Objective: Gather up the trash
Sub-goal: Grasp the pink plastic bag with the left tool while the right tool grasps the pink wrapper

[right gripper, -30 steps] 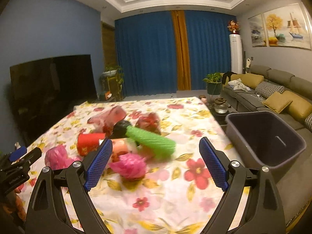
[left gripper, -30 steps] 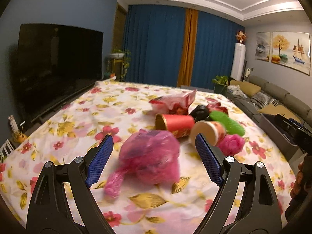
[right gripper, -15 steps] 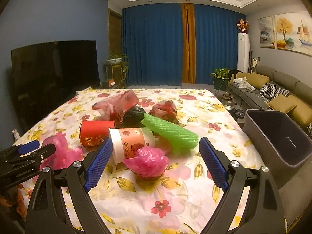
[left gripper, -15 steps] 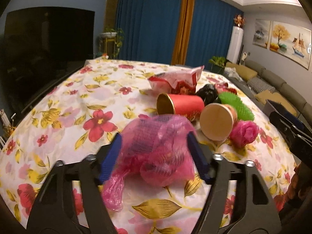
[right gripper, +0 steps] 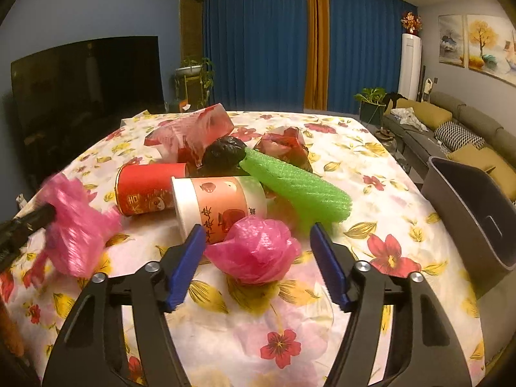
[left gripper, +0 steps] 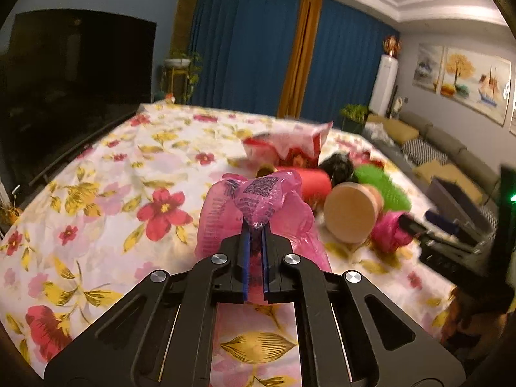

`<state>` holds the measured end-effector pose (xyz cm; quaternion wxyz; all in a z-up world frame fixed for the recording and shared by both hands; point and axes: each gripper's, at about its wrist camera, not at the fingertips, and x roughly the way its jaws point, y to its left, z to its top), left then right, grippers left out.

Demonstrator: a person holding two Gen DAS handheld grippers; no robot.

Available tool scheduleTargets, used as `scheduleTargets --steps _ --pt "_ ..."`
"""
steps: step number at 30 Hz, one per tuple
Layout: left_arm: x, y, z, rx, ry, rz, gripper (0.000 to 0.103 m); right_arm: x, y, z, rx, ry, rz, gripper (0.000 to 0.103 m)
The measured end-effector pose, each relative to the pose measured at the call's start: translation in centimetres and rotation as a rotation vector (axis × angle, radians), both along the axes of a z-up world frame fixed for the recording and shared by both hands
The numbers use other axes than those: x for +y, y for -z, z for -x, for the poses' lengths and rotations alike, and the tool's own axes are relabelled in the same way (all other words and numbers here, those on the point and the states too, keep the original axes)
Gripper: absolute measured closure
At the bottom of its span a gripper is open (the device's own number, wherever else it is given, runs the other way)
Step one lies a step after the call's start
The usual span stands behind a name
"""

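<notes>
Trash lies bunched in a heap on the flowered surface (right gripper: 371, 148): a red cup (right gripper: 148, 188) on its side, a pale printed cup (right gripper: 222, 206) touching it, a green foam net sleeve (right gripper: 296, 187), a black crumpled bag (right gripper: 225, 154), some torn red wrappers, and two balls of pink plastic. A second ago the left hand-held gripper (left gripper: 254, 242) stood wide around the larger pink bag (left gripper: 258, 206); since then its jaws have come together and are now pinched shut on the bag's gathered plastic, which bulges out above and beside the blue pads. The right view shows the same bag as a blurred pink shape (right gripper: 74, 225) at the end of the left tool; whether it has left the cloth I cannot tell. The right hand-held gripper (right gripper: 258, 251) has come down and forward to the smaller pink ball (right gripper: 258, 251), and its jaws have just been closing; they straddle the ball with a gap on both sides, nothing gripped yet. That puts one piece secured and a second about to be taken, so I judge the collecting to be at its start, with most of the heap untouched. A grey bin (right gripper: 467, 213) stands just beside the surface on the right, its mouth open and apparently empty, the likely place for both pieces.
</notes>
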<state>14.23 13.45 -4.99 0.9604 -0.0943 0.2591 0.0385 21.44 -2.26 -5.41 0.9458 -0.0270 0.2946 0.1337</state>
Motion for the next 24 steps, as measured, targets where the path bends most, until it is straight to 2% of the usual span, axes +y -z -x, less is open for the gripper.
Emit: scheduleTargets --steps 4,8,18,24 --pt "-0.7 -2.0 1.5 -0.076 -0.018 -0.012 0.098 0.3 0.4 -0.6 0.033 -0.006 0.012 0.049" --pt "-1.6 -3.3 2.5 -0.117 -0.007 -0.017 0.098 0.1 0.6 -1.0 0.058 -0.006 -0.001 0.061" --pt "-3.1 -3.9 3.0 -0.126 -0.005 -0.02 0.098 -0.7 0.4 -0.7 0.047 -0.002 -0.044 0.082" --pt "-3.8 -3.8 2.8 -0.126 0.004 -0.042 0.098 -1.9 -0.4 0.3 0.003 0.013 -0.051 0.086"
